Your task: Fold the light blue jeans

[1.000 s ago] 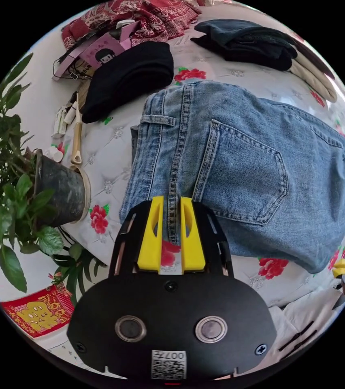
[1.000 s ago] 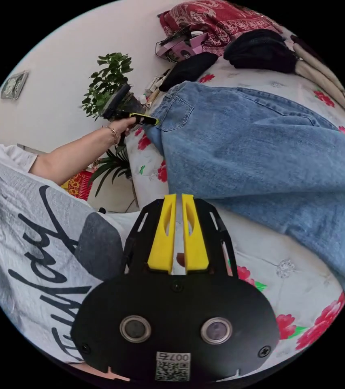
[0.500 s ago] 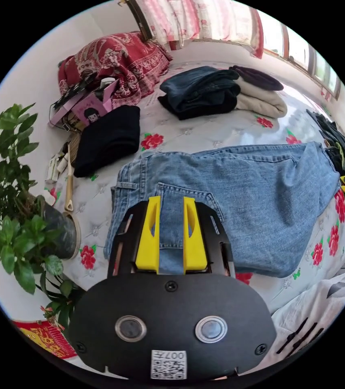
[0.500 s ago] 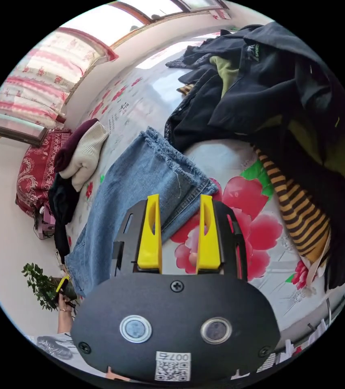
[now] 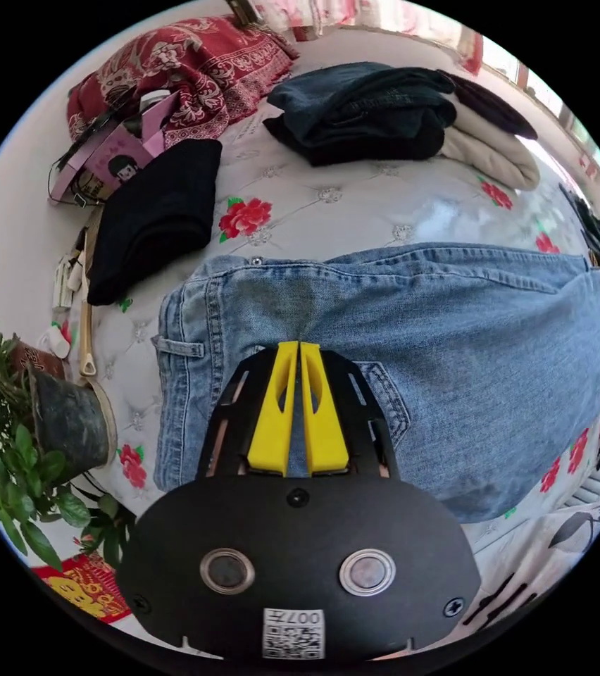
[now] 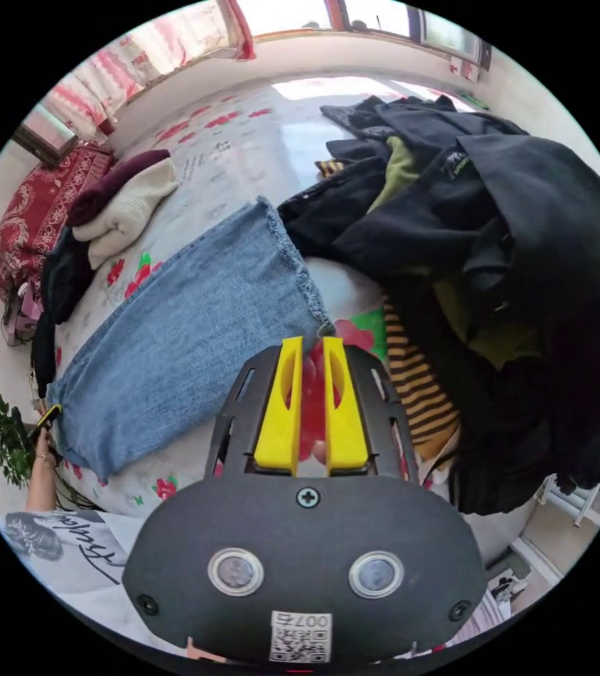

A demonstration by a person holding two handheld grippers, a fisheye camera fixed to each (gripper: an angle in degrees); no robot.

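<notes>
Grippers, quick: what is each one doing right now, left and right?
Left gripper: closed on the light blue jeans near the waist.
Right gripper: nearly closed by the hem corner; a grip cannot be told.

No legible text on the dark jacket's [image 6: 497, 211] small logo or elsewhere.

- You stand at a bed [image 5: 356, 204] whose white quilted cover is printed with red flowers.
- At its far side, windows [image 6: 356, 17] with pink floral curtains [image 6: 173, 42] let bright daylight onto the cover.
- On your left, a plain white wall [image 5: 22, 176] runs beside the bed, with a potted plant [image 5: 11, 422] near its foot.
- A red patterned pillow [image 5: 187, 60] lies in the far left corner.
</notes>
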